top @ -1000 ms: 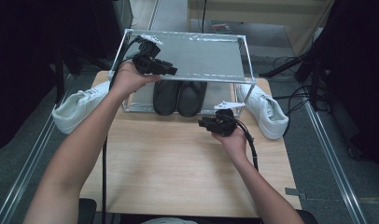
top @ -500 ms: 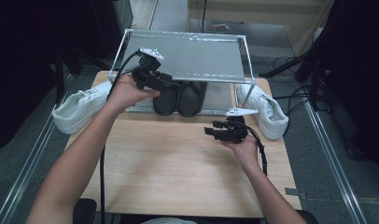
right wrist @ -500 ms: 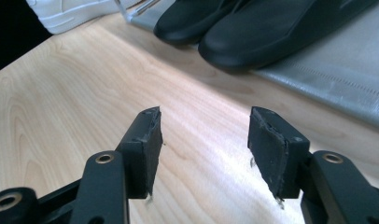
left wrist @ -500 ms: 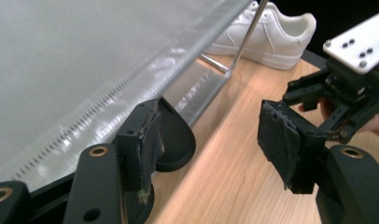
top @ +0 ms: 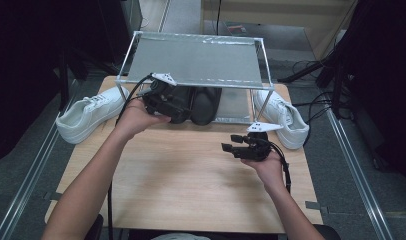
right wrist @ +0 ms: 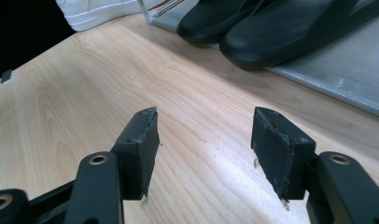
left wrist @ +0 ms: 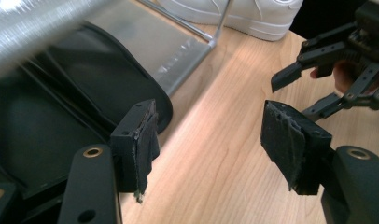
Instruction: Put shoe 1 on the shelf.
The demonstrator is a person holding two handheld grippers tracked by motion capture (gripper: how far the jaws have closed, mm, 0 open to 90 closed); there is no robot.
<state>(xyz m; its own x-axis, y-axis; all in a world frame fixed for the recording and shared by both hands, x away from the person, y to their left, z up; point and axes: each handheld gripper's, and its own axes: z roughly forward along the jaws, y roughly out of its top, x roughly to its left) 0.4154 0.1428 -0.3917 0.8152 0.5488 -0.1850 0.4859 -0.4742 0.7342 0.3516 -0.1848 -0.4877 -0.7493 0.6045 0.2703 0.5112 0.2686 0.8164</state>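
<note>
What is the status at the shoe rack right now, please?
Left tool open at the black slippers on the rack. Right tool open, empty, over the table. White sneakers flank the rack.

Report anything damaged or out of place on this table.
The rubber pads on the right gripper are frayed and peeling at the edges; the left gripper shows the same wear. The shoes look orderly.

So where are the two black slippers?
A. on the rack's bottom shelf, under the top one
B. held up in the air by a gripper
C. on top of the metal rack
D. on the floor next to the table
A: the black slippers lie side by side on the rack's bottom shelf, beneath the bare top shelf, and both grippers' jaws are open and hold nothing.
</note>
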